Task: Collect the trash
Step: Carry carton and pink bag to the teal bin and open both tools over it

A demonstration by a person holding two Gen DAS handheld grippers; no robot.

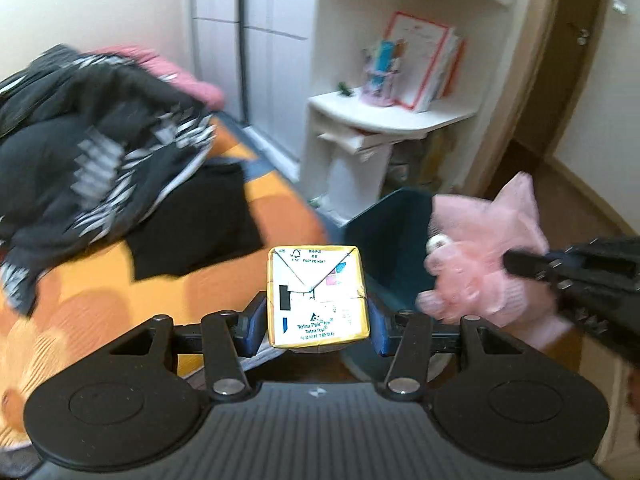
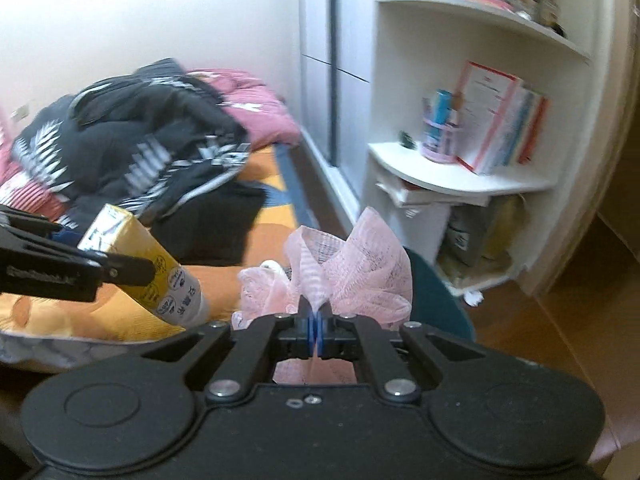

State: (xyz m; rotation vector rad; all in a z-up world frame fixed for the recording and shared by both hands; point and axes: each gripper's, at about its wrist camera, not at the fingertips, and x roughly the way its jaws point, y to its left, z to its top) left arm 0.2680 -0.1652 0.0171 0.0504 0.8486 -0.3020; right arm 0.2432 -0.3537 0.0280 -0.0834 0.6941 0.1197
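My left gripper [image 1: 318, 314] is shut on a yellow drink carton [image 1: 318, 296], whose folded base faces the camera. The carton [image 2: 132, 256] also appears at the left of the right wrist view, held in the air over the bed. My right gripper [image 2: 316, 320] is shut on a crumpled pink foam net [image 2: 348, 272]. That pink net [image 1: 480, 256] hangs at the right of the left wrist view, above a dark teal bin [image 1: 392, 248]. The bin [image 2: 440, 300] stands on the floor between the bed and the shelf, mostly hidden behind the net.
A bed with an orange cover [image 1: 100, 288] carries a heap of black patterned clothes [image 1: 88, 148] and a pink quilt [image 2: 256, 112]. A white corner shelf [image 2: 460, 176] holds books and a pen cup. A wardrobe [image 1: 260, 40] and wooden floor [image 2: 560, 320] lie beyond.
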